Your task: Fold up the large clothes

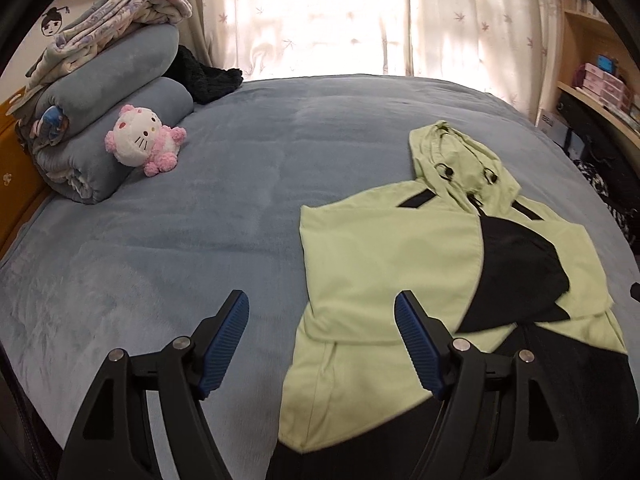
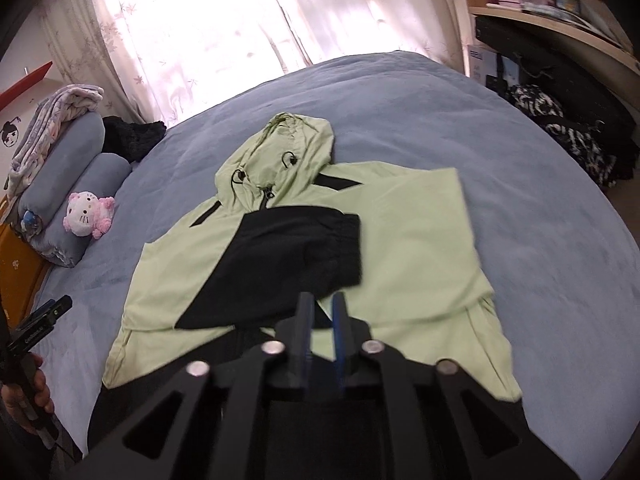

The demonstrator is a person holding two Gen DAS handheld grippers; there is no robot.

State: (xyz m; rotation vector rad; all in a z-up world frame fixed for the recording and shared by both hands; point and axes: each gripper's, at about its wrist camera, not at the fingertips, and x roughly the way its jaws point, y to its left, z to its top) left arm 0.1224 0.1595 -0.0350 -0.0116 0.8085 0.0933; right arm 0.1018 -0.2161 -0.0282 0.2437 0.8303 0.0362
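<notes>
Nearest my left lens, the left gripper [image 1: 322, 312] is standing wide open with nothing between its blue pads [image 1: 226, 344]; it is hovering over the blanket [image 1: 180, 240] and the left edge of the jacket [image 1: 380, 264], touching neither; my right gripper [image 2: 322, 304] is showing only a narrow gap between its fingers [image 2: 340, 320], and I am seeing no cloth in that gap, so it is holding nothing; the jacket, pale green with black panels, is lying flat on the bed toward the right side in the left view, hood [image 2: 288, 148] pointing at the curtains [image 2: 208, 32]; both sleeves are lying folded inward across the chest, the black sleeve [image 2: 288, 256] sitting on top, its cuff just ahead of my right fingertips; the black hem is lying nearest me, partly hidden under the rig; a hand [image 2: 28, 392] is gripping the left tool at the left edge of the right view; a plush cat [image 1: 142, 140] is leaning on rolled bedding [image 1: 120, 80] at the far left, well apart from the jacket; a shelf [image 2: 560, 28] is standing to the right.
</notes>
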